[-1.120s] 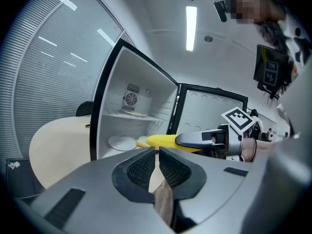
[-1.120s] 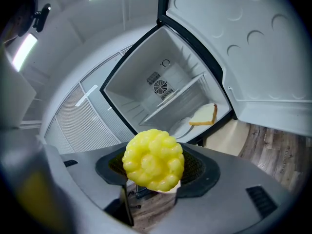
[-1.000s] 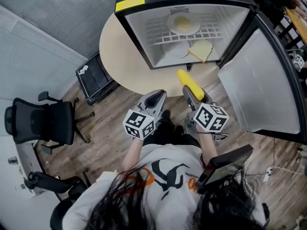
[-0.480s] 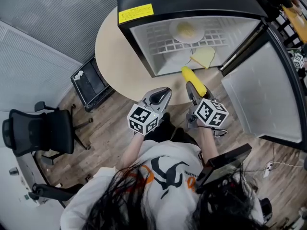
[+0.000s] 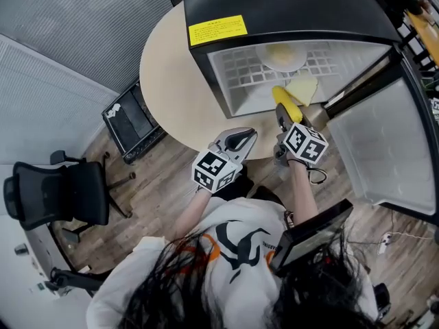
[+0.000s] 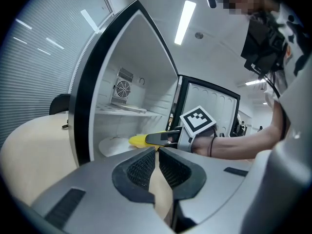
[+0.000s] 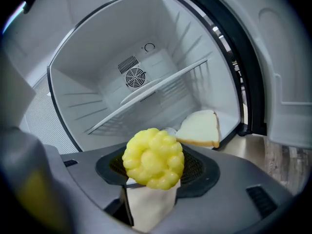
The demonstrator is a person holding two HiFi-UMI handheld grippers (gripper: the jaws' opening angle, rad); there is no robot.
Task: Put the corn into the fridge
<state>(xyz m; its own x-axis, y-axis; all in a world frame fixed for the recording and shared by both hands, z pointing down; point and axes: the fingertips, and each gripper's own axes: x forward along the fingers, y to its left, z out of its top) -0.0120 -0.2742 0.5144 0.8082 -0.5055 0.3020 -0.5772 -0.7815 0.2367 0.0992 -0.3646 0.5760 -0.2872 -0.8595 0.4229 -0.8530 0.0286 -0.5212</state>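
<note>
1. An office chair stands on the floor at 9 o'clock in the head view. A black case lies at 10 o'clock, just beside the round desk. Neither bears on the task.
2. The left tongs have their jaws drawn together with nothing between them. They hang idle over the desk edge, at 9 o'clock of the right tongs.
3. The fridge stands on the desk at 12 o'clock. Its door is swung wide toward 3 o'clock.
4. The right tongs are clamped on the corn, which points lengthwise into the fridge.
5. The corn is at the mouth of the lower compartment, below the wire shelf. Its tip is just past the front edge. It appears to be off the fridge floor, carried wholly by the tongs.
6. A slice of bread lies on the fridge floor at 1 o'clock of the corn. A plate sits on the wire shelf at 12 o'clock.
7. Progress is judged late-stage. The door is open and the corn is gripped and at the opening. It remains to carry the corn further in, set it down beside the bread, release it and withdraw.
</note>
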